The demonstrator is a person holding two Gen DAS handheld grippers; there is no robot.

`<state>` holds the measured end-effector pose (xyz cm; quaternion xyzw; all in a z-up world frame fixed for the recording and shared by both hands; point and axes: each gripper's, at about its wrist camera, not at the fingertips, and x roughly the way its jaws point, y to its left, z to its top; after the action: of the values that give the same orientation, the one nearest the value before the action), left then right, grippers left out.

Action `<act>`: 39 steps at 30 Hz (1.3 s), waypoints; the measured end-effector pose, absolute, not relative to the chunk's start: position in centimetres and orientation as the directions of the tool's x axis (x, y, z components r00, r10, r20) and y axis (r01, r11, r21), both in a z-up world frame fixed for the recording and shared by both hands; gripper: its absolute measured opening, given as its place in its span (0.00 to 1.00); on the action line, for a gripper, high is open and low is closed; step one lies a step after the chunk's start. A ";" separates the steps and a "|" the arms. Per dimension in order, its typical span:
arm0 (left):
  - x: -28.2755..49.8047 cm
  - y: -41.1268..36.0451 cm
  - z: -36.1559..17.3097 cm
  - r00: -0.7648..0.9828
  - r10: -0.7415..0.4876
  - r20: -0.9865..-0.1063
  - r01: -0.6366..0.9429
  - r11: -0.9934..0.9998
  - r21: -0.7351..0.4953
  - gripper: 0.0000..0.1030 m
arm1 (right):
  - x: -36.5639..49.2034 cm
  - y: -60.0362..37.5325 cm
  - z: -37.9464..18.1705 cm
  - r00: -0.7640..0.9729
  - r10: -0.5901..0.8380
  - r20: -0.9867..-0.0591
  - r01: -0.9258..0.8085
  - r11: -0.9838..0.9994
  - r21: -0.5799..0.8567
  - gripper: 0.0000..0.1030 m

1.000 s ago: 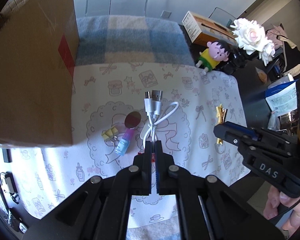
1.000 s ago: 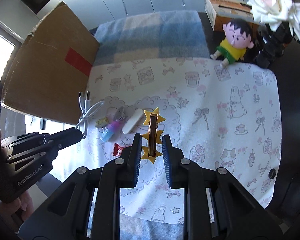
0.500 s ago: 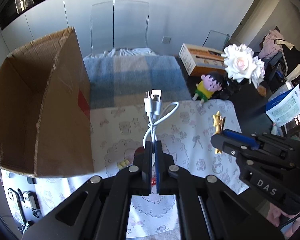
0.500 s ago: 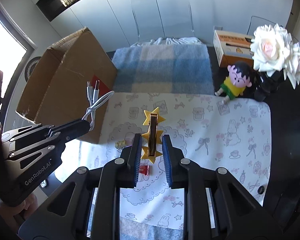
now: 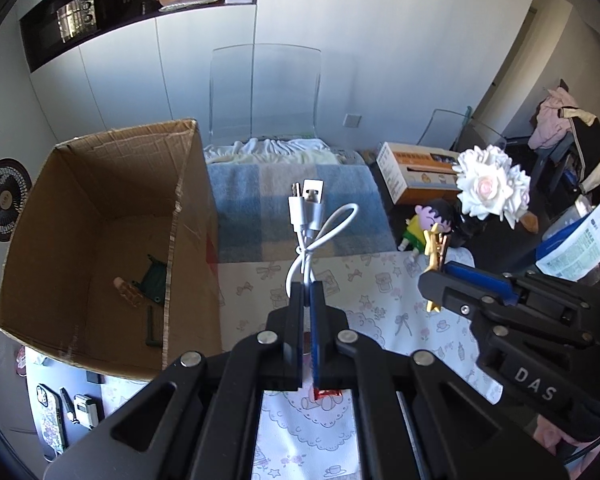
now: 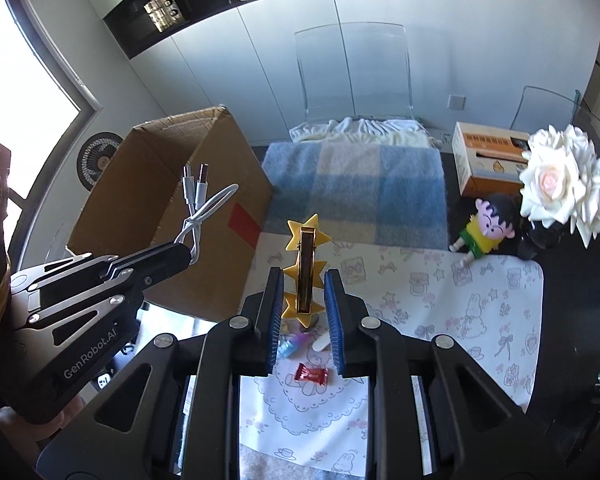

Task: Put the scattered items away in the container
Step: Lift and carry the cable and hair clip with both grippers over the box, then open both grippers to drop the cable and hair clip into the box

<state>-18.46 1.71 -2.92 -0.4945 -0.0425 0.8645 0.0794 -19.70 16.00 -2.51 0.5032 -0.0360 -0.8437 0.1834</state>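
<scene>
left wrist view: the left gripper [image 5: 307,300] is seen with its fingers pinched fully together on a white, coiled usb charging cable [image 5: 312,232], which is held up in the air to the right of the open brown cardboard box [image 5: 100,240], just beyond the box's near corner. the cable is judged light and limp; it is taken at the bundled middle, so both plugs stand up together and the loose loop does not trail. a grip nearer the plugs would probably let the loop droop and snag on the box rim.

in the right wrist view the right gripper [image 6: 302,300] is seen with its fingers narrowly parted and closed on a yellow star-shaped plastic hair clip with a gold metal bar [image 6: 305,268], held upright, also right of the box. the clip is judged stiff, light and smooth, so it is best pinched across the flat stars.

a red-wrapped candy [image 6: 311,376] and a small pastel tube [image 6: 292,344] are left on the patterned white cloth [image 6: 440,300] covering the desk, right of the box.
</scene>
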 end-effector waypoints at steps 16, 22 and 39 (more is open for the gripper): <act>-18.2 -7.3 0.1 -0.557 0.053 -0.829 0.077 -0.990 -0.115 0.02 | -20.9 6.5 1.0 -0.400 -0.395 -0.827 0.413 -0.883 0.222 0.21; -18.0 -10.5 0.0 -0.547 -0.020 -0.837 0.156 -0.985 -0.079 0.02 | -20.8 2.4 1.5 -0.384 -0.361 -0.850 0.456 -0.874 0.165 0.21; -19.7 -18.0 -3.3 -0.453 -0.123 -0.883 0.286 -0.958 -0.014 0.02 | -21.7 -6.3 -0.2 -0.294 -0.356 -0.887 0.533 -0.832 0.157 0.21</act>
<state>-19.73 -18.05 -3.32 -0.5089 -0.0803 0.8486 -0.1204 -21.71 -6.30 -0.15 0.5253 0.0842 -0.7999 0.2777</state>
